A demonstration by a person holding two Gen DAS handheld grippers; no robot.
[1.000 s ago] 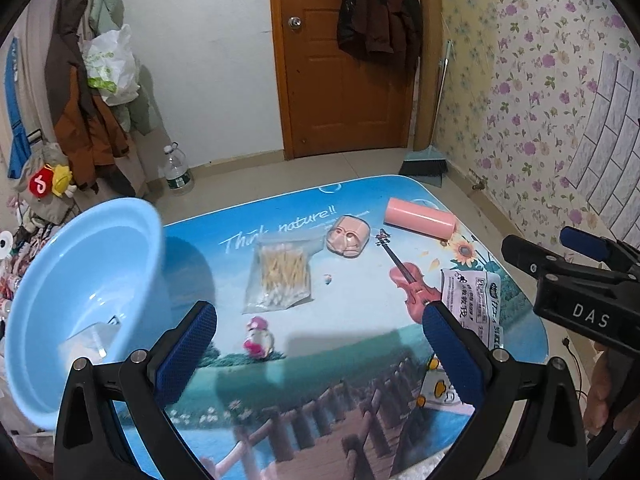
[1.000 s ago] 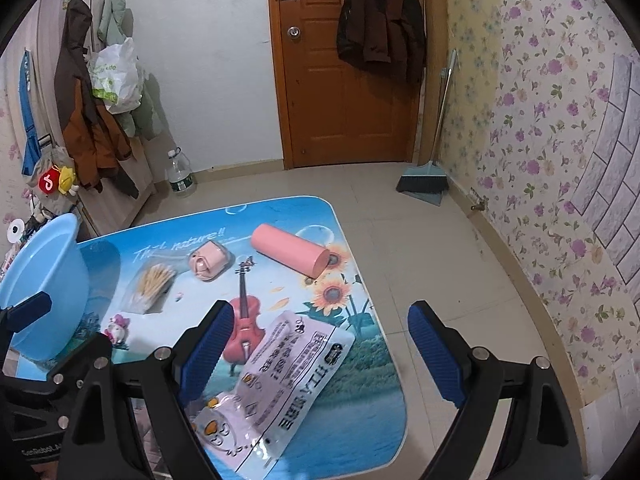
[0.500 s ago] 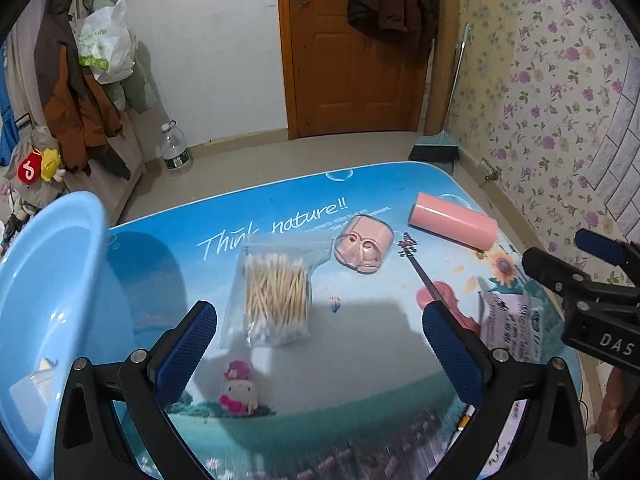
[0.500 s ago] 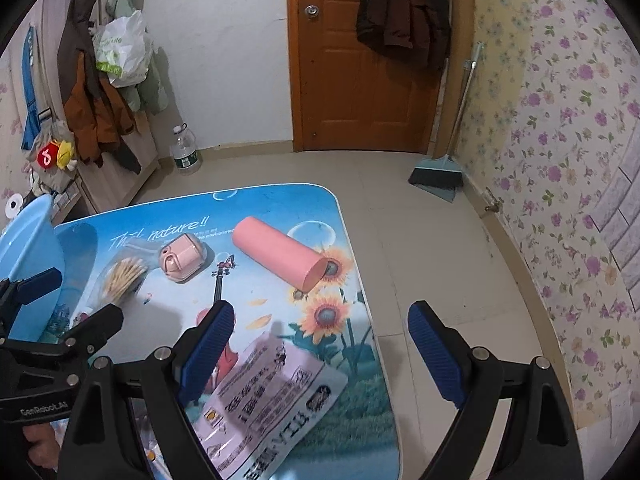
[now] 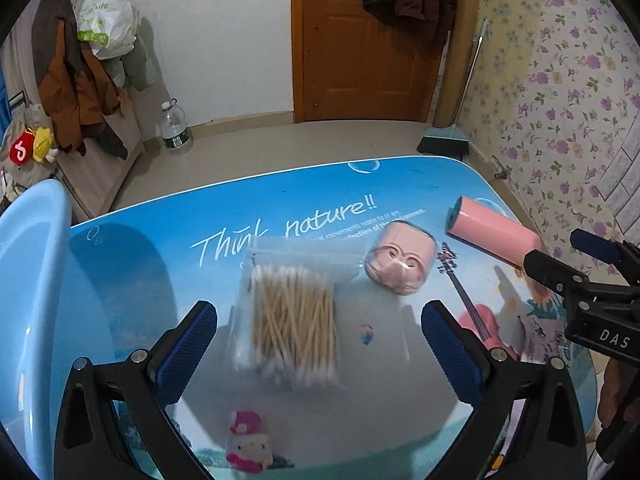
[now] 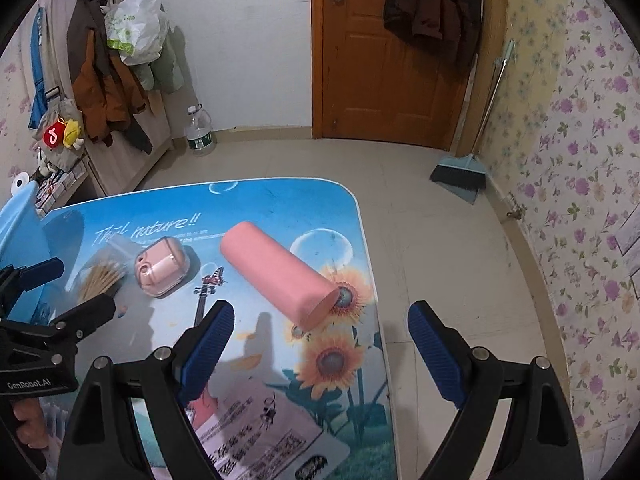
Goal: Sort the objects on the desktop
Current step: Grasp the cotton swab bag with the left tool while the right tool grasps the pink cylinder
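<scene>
My left gripper (image 5: 318,336) hangs open over a clear bag of cotton swabs (image 5: 290,312), which lies between its blue pads without touching them. Beyond the bag sits a pink earbud case (image 5: 400,258), and a small pink doll (image 5: 248,442) lies near the front edge. My right gripper (image 6: 320,344) is open with nothing between its fingers, just in front of a pink cylinder (image 6: 276,272) near the table's right edge. A white printed packet (image 6: 264,428) lies under the right gripper. The light blue basin (image 5: 28,304) stands at the left.
The low table (image 5: 320,188) has a blue printed top; its right edge (image 6: 380,320) drops to a tiled floor. A broom and dustpan (image 6: 460,172) lean by the door, a water bottle (image 5: 176,128) stands by the wall, and coats hang at the left.
Both grippers moved forward and down toward the table. The swab bag now lies between the left pads, and the pink cylinder has come close to the right gripper. Both stayed open.
</scene>
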